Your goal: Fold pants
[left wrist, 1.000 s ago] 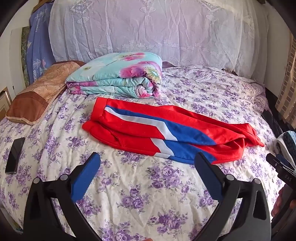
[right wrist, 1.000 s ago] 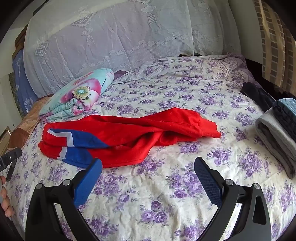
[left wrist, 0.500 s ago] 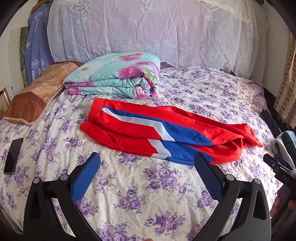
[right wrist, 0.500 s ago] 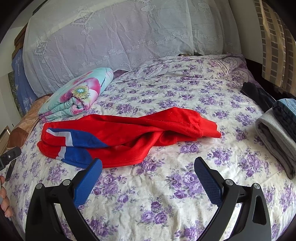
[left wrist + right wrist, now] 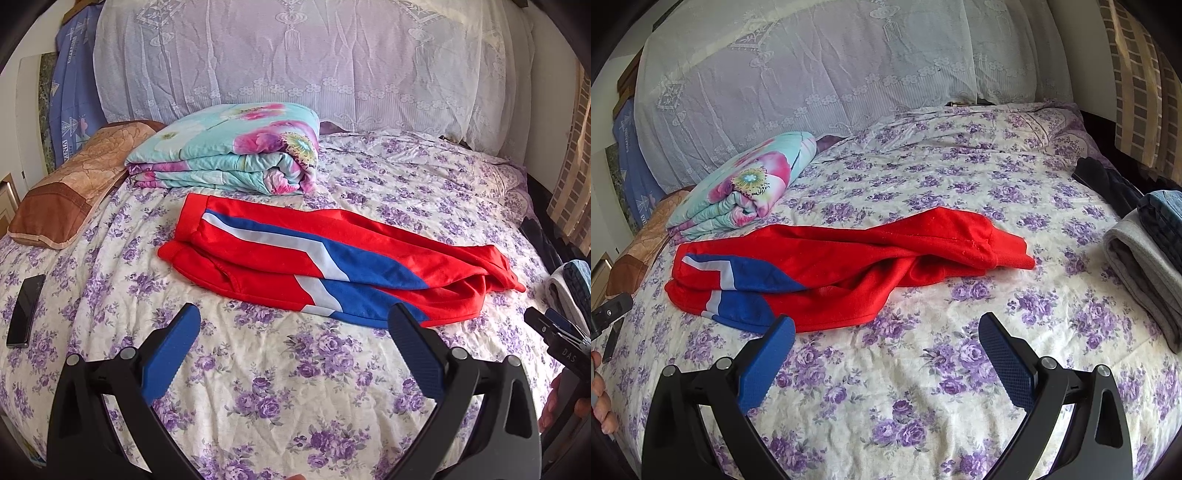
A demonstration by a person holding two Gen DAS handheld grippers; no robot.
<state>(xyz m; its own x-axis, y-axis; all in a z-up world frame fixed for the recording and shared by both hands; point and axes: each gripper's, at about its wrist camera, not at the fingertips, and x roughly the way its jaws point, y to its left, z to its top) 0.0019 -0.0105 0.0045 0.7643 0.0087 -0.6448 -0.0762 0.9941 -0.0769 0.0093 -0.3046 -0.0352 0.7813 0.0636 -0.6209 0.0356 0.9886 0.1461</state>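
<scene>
Floral-sheeted bed (image 5: 280, 373) carried the red pants (image 5: 314, 266) crosswise at 12 o'clock of both claws, legs stacked, apparently ready for folding. Left claw (image 5: 295, 354) and right claw (image 5: 886, 354) hovered wide, empty, short of the near hem.

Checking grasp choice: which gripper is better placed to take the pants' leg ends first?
Probably the right gripper. In its view the leg ends of the pants lie just ahead, right of centre. The left gripper, also open, faces the striped middle; there the leg ends lie far right.
</scene>
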